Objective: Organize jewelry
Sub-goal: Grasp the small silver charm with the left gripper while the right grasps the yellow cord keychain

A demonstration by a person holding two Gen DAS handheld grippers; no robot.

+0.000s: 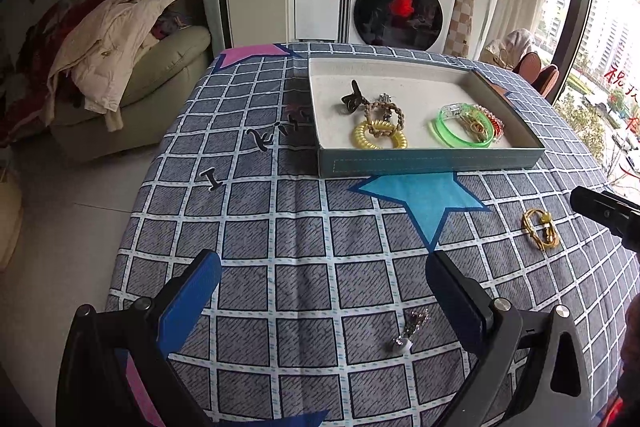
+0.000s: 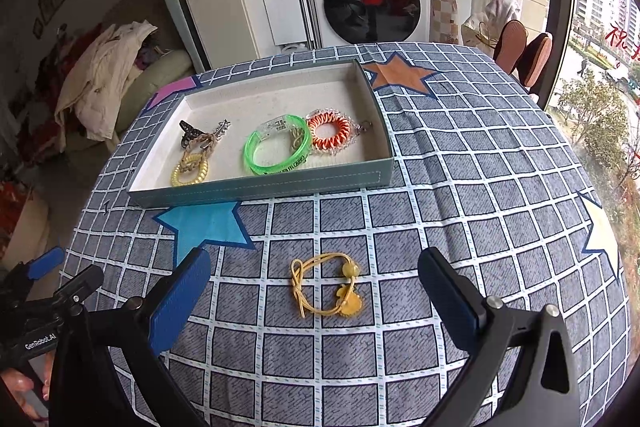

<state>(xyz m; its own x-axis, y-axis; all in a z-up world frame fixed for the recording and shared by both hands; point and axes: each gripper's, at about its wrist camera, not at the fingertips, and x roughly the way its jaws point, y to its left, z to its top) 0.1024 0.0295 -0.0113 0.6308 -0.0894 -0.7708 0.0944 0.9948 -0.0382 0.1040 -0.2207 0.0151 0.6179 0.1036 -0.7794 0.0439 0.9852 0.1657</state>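
A shallow teal tray (image 1: 432, 161) (image 2: 260, 187) with a pale lining sits on the checked tablecloth. In it lie a dark hair claw (image 1: 354, 99), a braided ring, a yellow coil hair tie (image 1: 378, 135) (image 2: 190, 173), a green bangle (image 1: 460, 127) (image 2: 276, 147) and an orange coil tie (image 2: 330, 133). A yellow cord bracelet (image 2: 326, 289) (image 1: 540, 229) lies on the cloth between the fingers of my open right gripper (image 2: 314, 279). A small silver hair clip (image 1: 412, 331) lies between the fingers of my open left gripper (image 1: 324, 279), near the right one.
The table's left edge drops to a floor with a sofa (image 1: 132, 87) piled with clothes. A washing machine (image 1: 400, 11) stands behind the table and chairs (image 2: 524, 59) at the far right. The right gripper's body (image 1: 608, 215) shows at the left wrist view's right edge.
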